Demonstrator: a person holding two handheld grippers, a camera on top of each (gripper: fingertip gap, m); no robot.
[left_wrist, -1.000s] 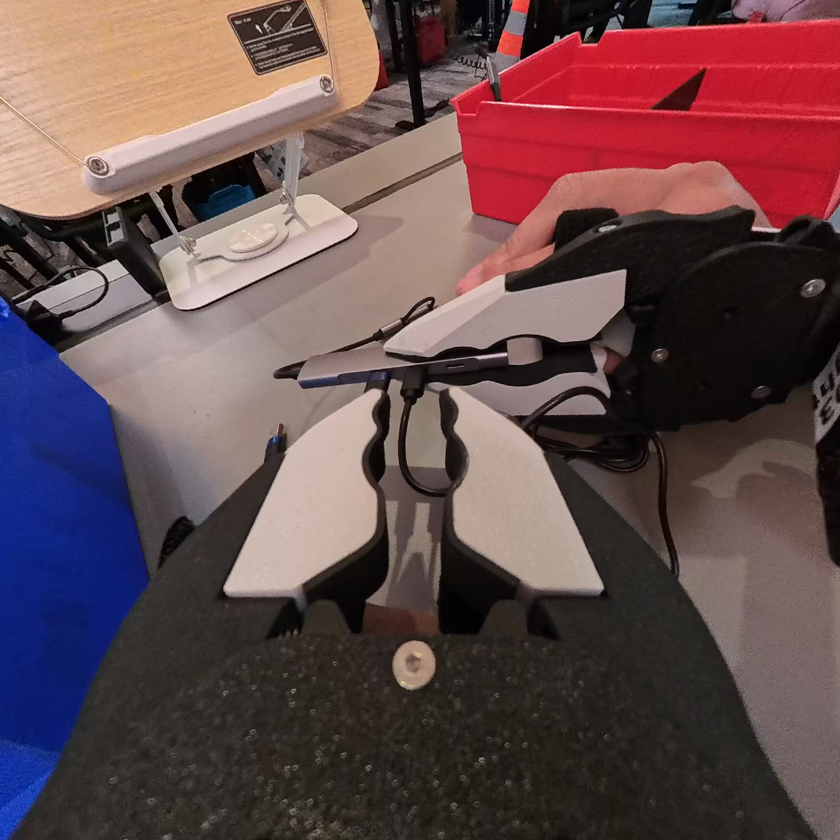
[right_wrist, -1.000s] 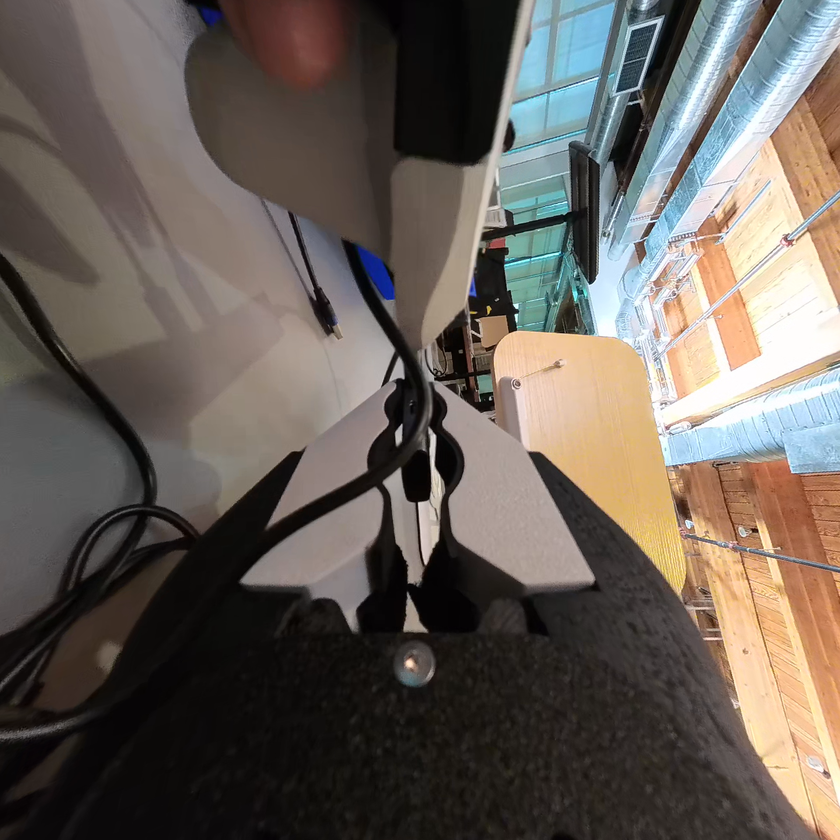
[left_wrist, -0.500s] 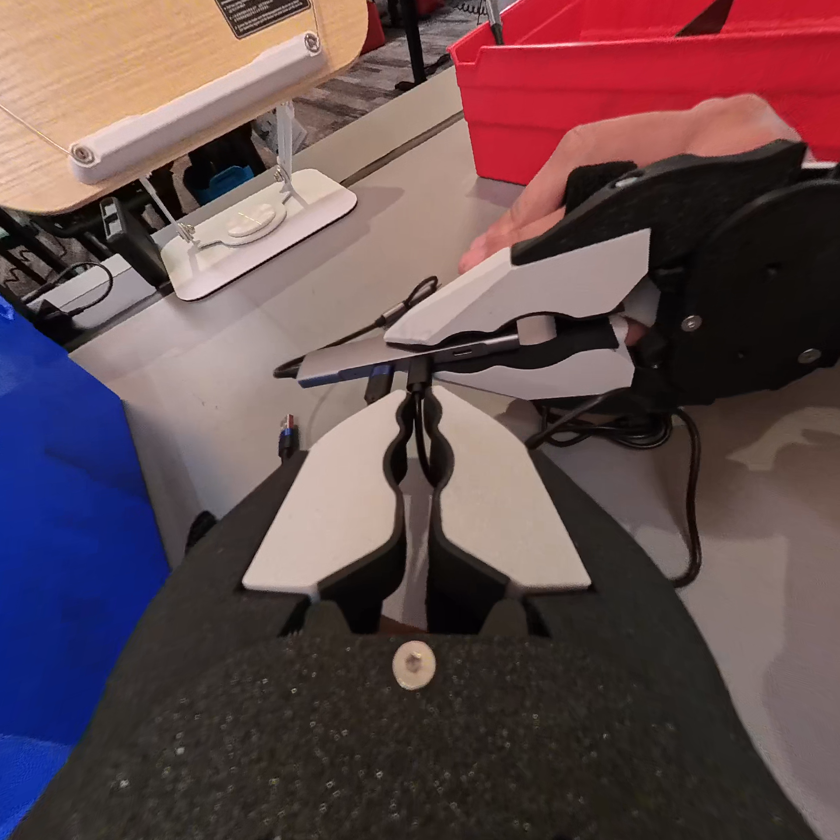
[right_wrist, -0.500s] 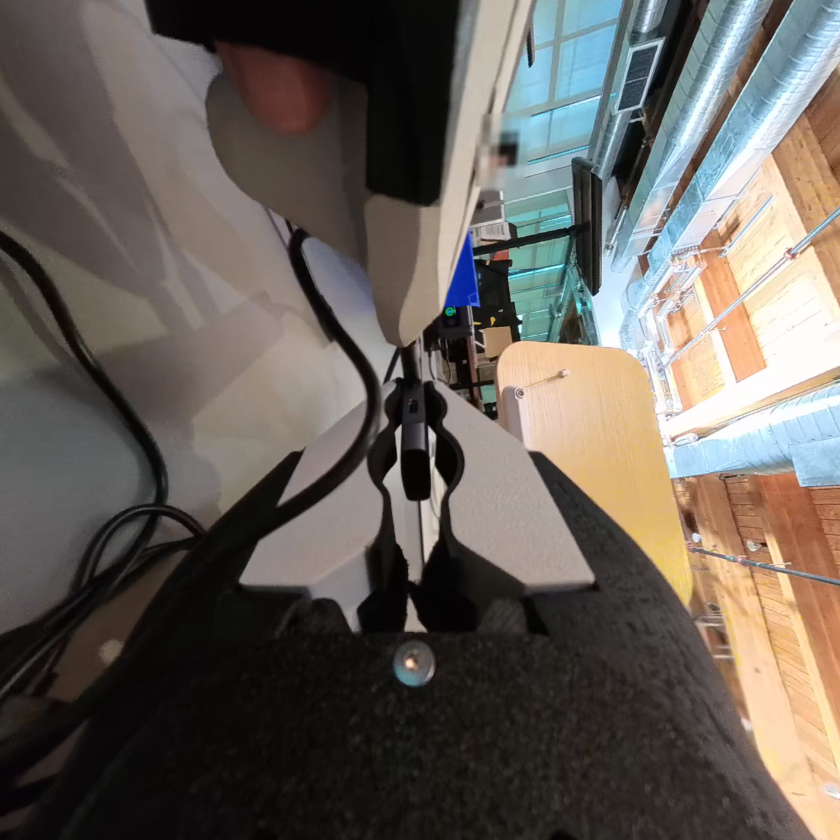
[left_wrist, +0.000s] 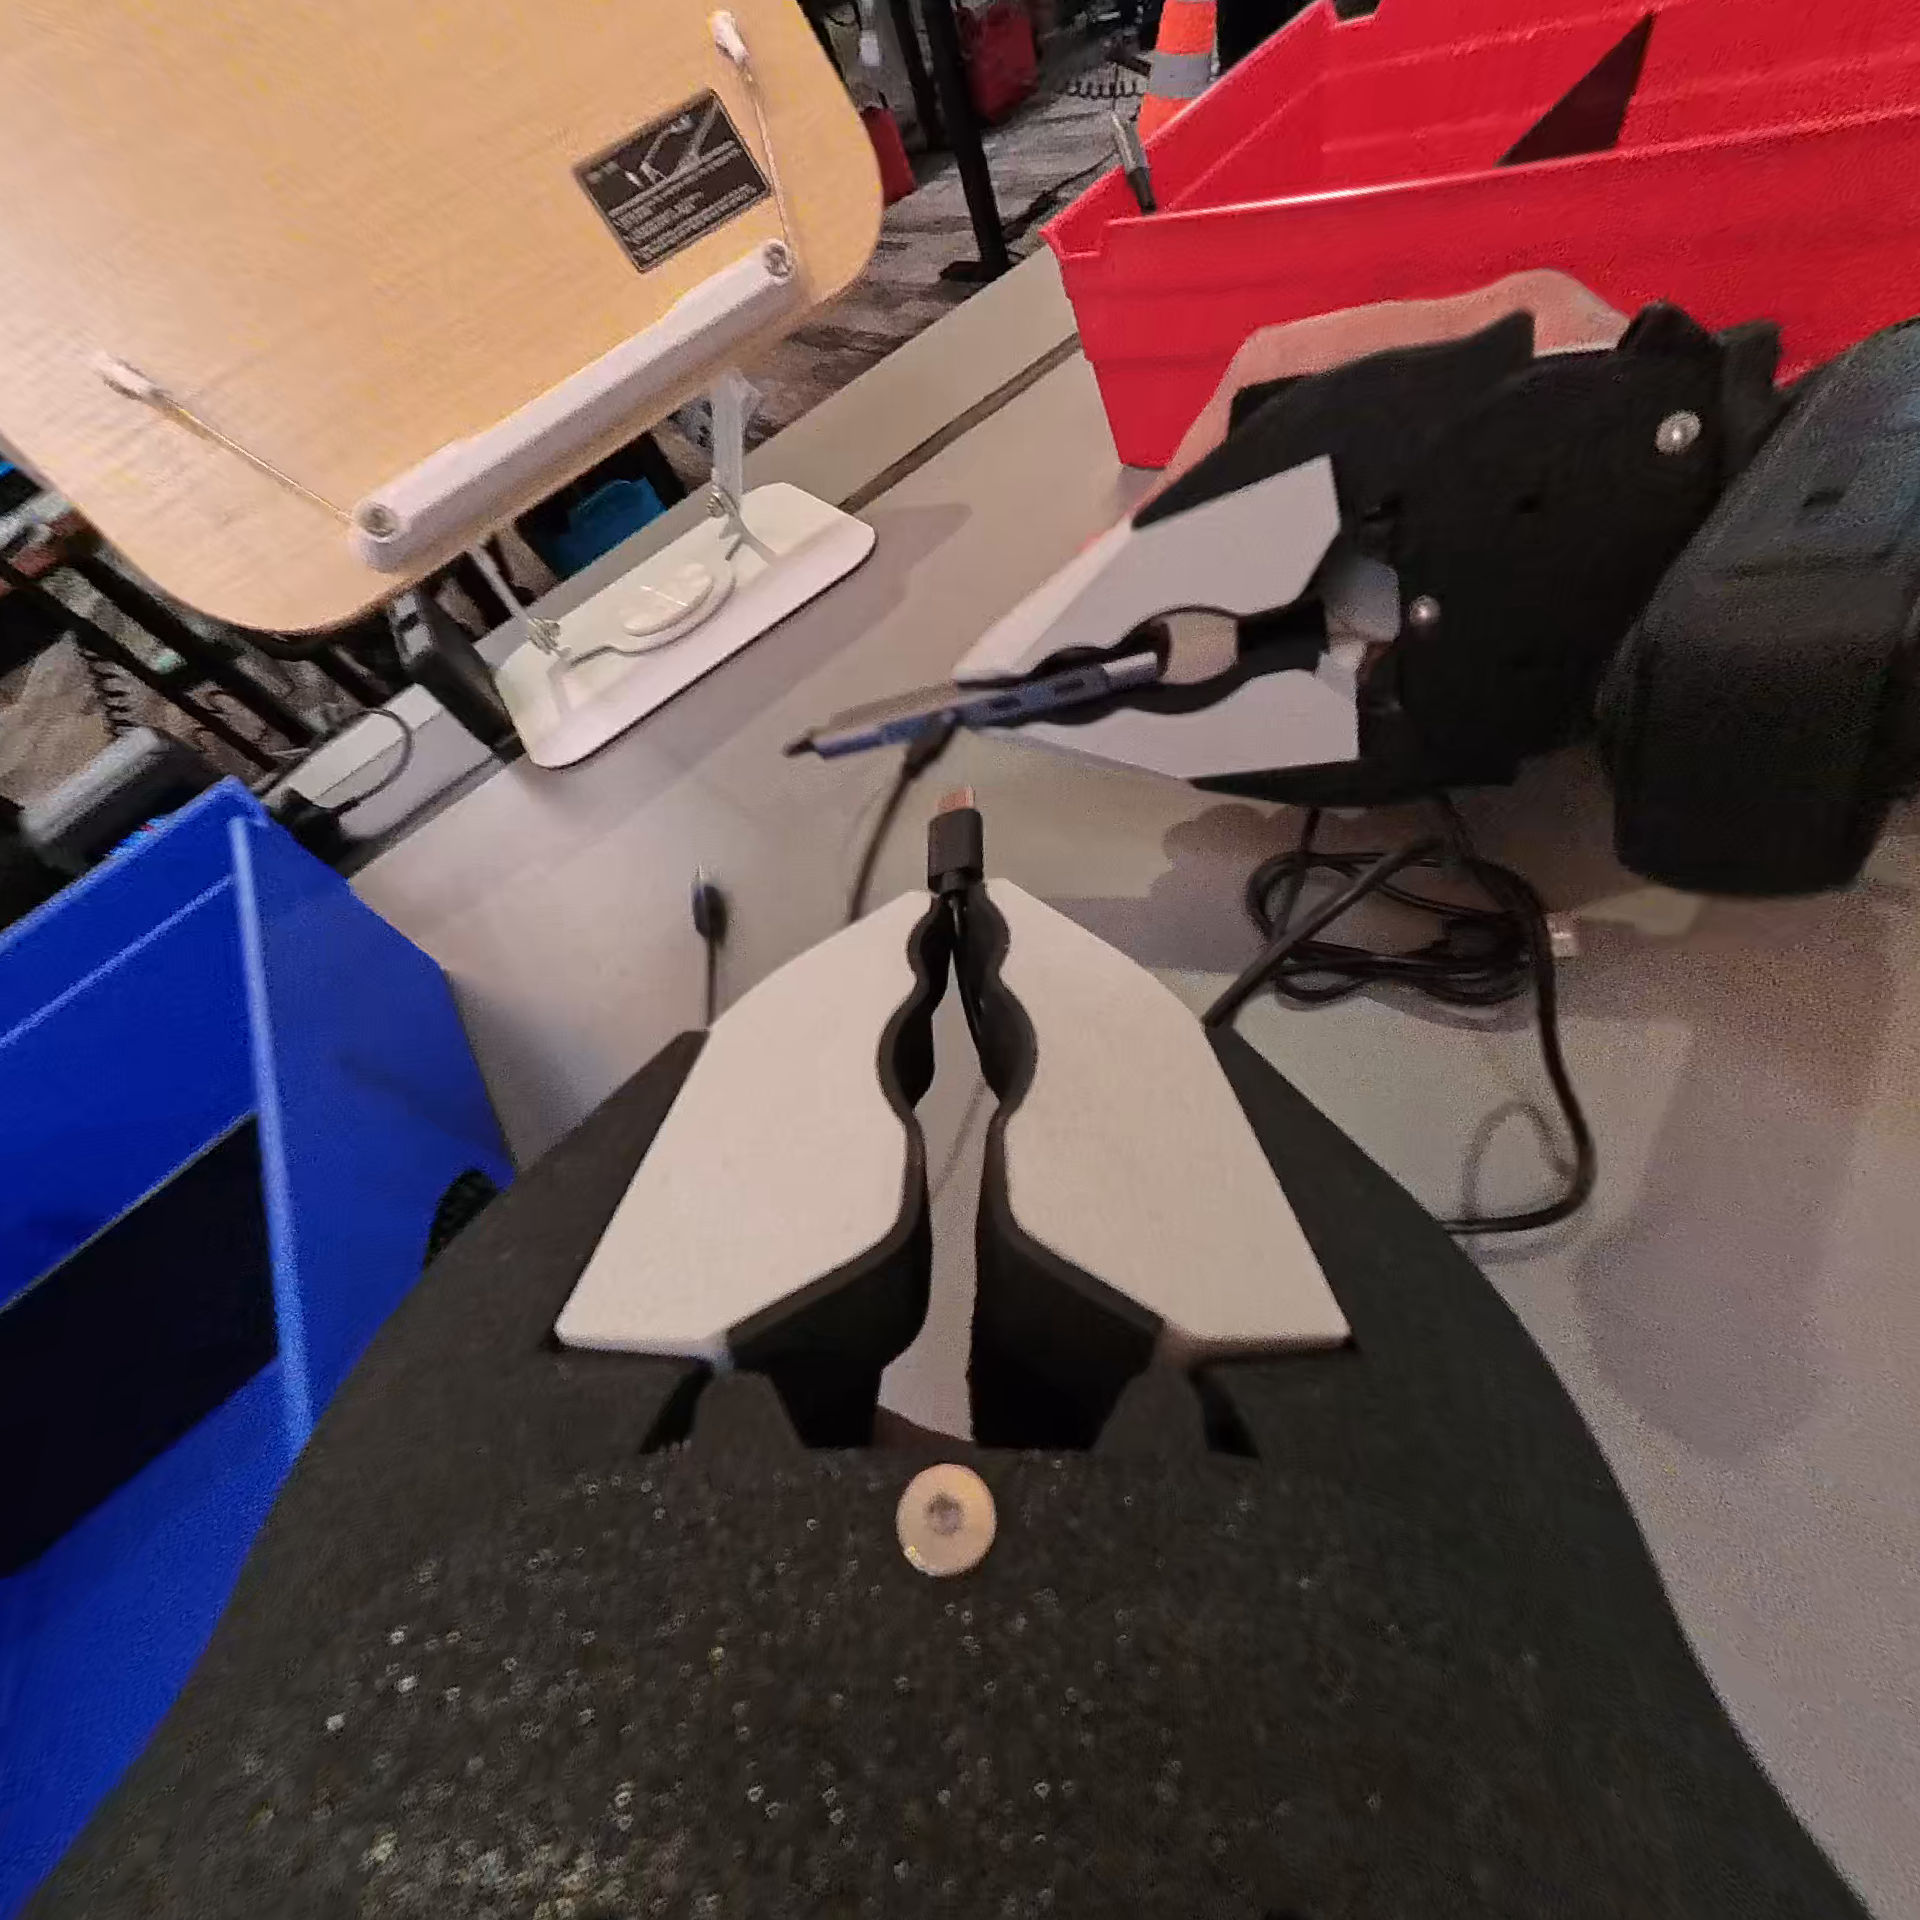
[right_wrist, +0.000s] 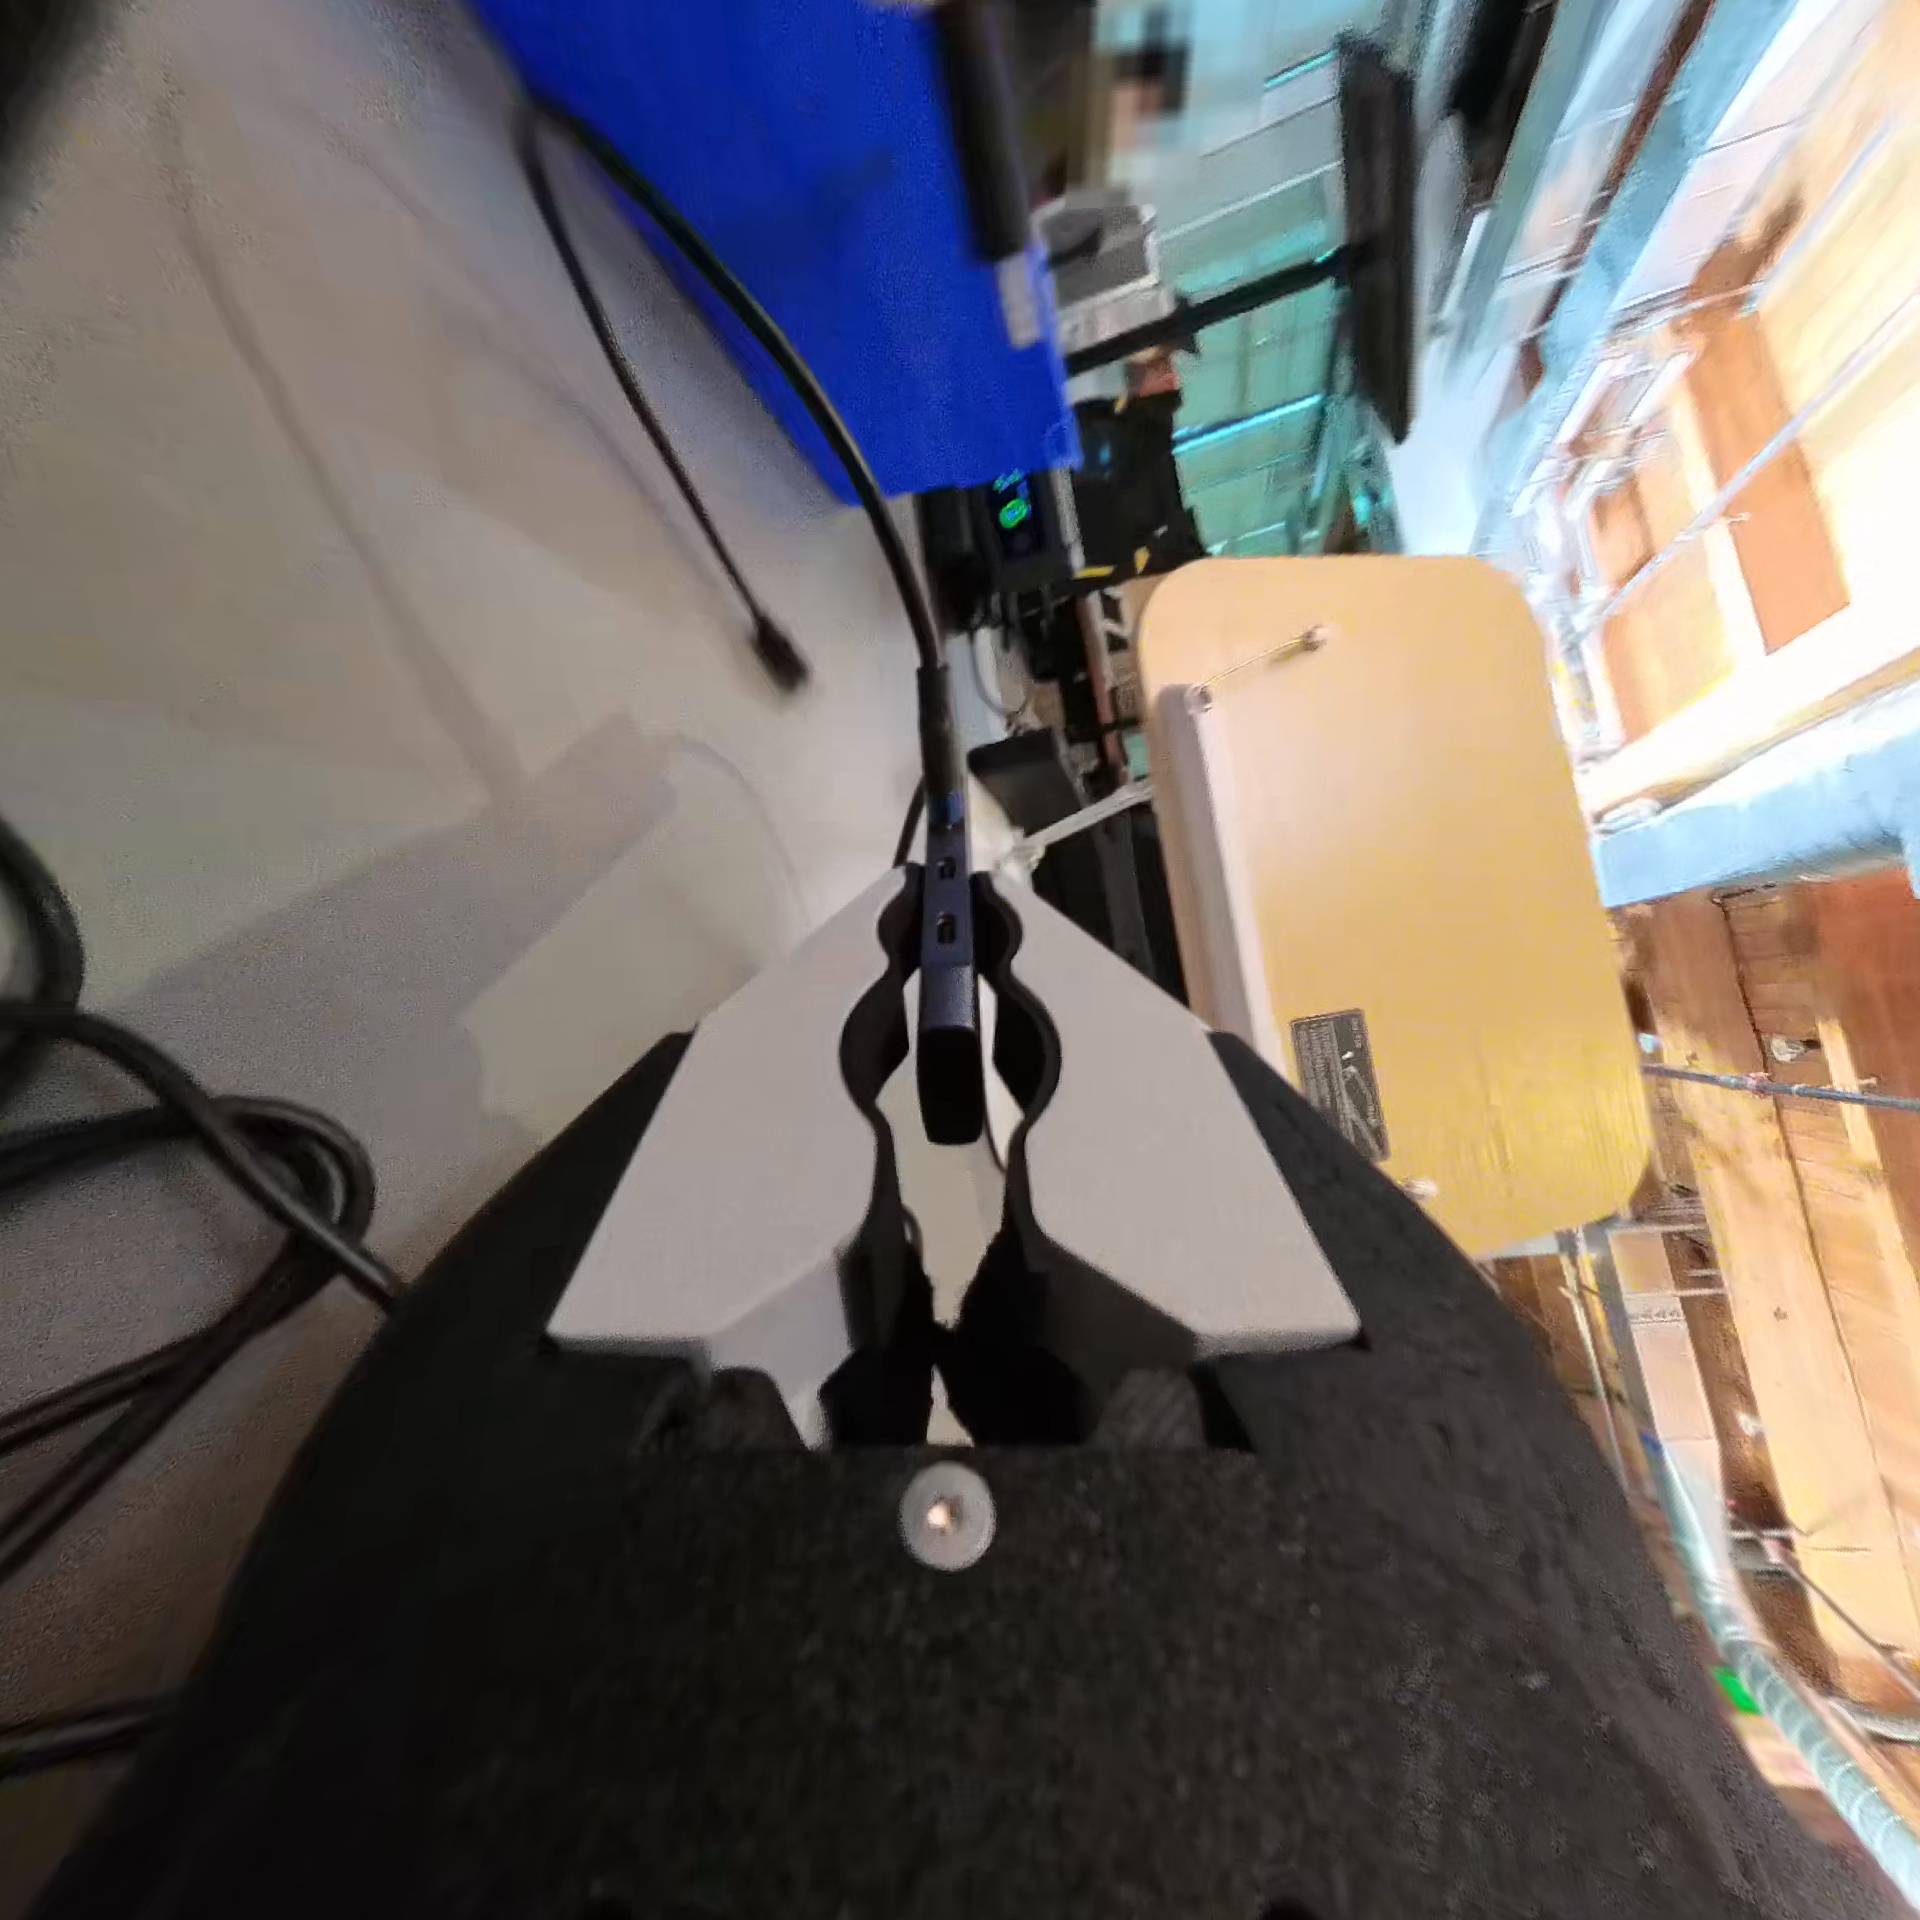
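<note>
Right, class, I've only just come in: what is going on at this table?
A person works two handheld grippers over a grey table. The left gripper is shut on a black cable, its plug free in the air. The right gripper is shut on a slim grey hub. Plug and hub are apart, between a blue bin and a red bin.

Grey table (left_wrist: 1714, 1351); wooden ceiling (right_wrist: 1766, 1039); large windows (right_wrist: 1247, 343).
</note>
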